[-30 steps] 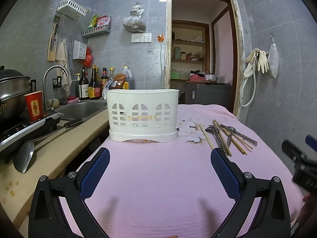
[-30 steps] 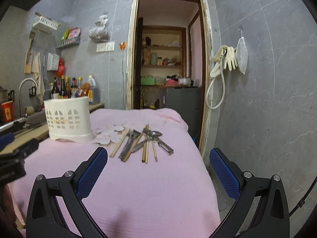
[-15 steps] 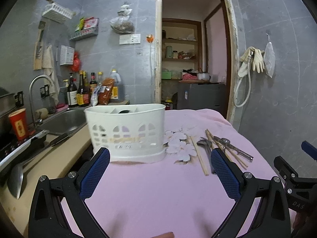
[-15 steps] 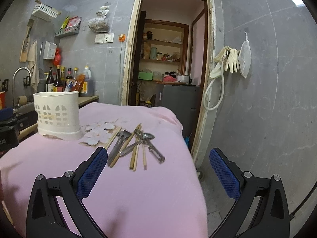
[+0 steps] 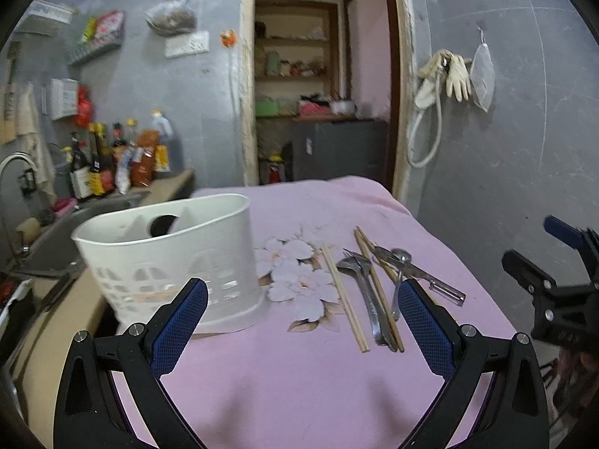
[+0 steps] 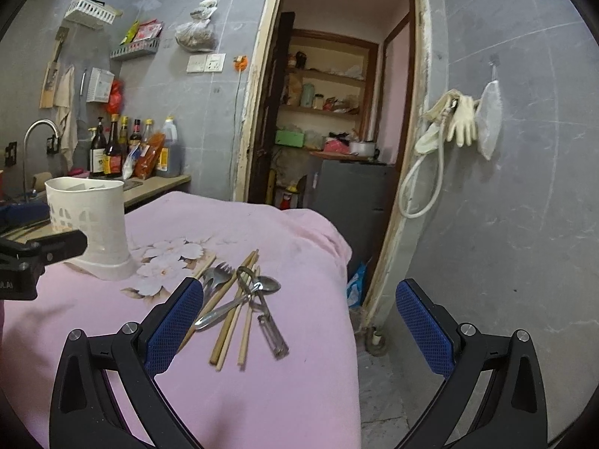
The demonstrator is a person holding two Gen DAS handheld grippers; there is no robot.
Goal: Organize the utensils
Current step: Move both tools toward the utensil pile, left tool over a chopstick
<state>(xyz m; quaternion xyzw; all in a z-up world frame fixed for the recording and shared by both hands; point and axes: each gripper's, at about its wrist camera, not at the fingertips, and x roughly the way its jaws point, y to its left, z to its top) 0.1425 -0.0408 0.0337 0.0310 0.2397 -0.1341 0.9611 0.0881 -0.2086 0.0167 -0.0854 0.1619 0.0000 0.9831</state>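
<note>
Both claws, left gripper (image 5: pixel 301 321) and right gripper (image 6: pixel 297 323), gape empty; I'd lower the right onto one chopstick (image 6: pixel 245 331) just ahead, clear of the peeler (image 6: pixel 271 331).

Grey tiled walls (image 6: pixel 524 194), open doorway (image 6: pixel 337 119) to pantry shelves, pink-covered table (image 5: pixel 299 374).

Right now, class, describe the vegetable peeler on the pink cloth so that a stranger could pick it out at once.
Start at the white slotted utensil holder on the pink cloth and go right, past the printed flowers, to the heap of cutlery. The peeler lies on the heap's right edge, crossing a spoon. Unlike the plain wooden chopsticks beside it, it is metal, with a looped end and a slotted blade.
</note>
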